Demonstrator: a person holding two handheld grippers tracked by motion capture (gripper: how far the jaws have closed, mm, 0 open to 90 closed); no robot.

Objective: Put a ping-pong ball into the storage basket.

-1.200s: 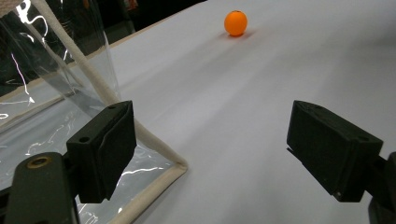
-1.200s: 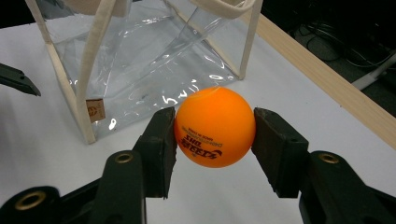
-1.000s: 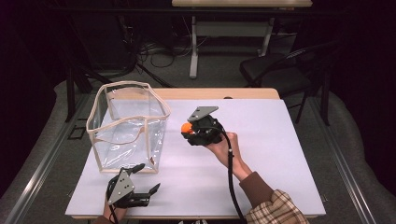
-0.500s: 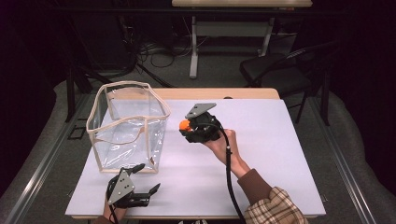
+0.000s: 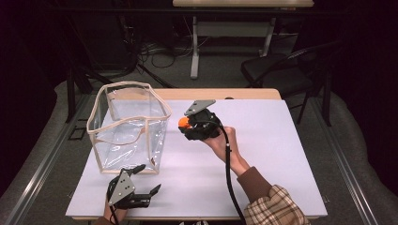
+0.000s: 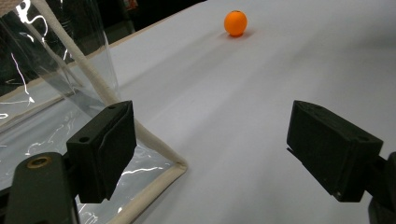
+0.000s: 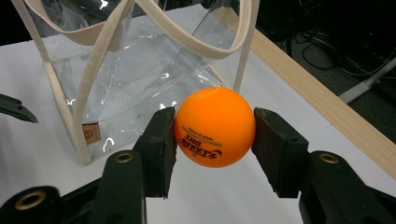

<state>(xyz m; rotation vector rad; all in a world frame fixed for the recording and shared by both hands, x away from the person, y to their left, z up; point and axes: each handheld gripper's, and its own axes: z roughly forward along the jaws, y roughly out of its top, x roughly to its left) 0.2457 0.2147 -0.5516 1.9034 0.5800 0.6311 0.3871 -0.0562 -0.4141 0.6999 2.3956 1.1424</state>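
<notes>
Right tongs (image 7: pixel 215 135) pinch the small, glossy orange plastic ball (image 7: pixel 215 127) across its middle, just before the clear plastic tote bag (image 7: pixel 140 70); likely light, hollow, slippery, while left tongs (image 6: pixel 224 149) gape empty.

White-topped table (image 5: pixel 281 154) with wooden far edge; clear plastic tote bag (image 5: pixel 127 126) stands on its left side.

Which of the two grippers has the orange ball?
The right gripper, shut on the orange ball in front of the clear bag. The left gripper stands open, nothing between its jaws.
</notes>
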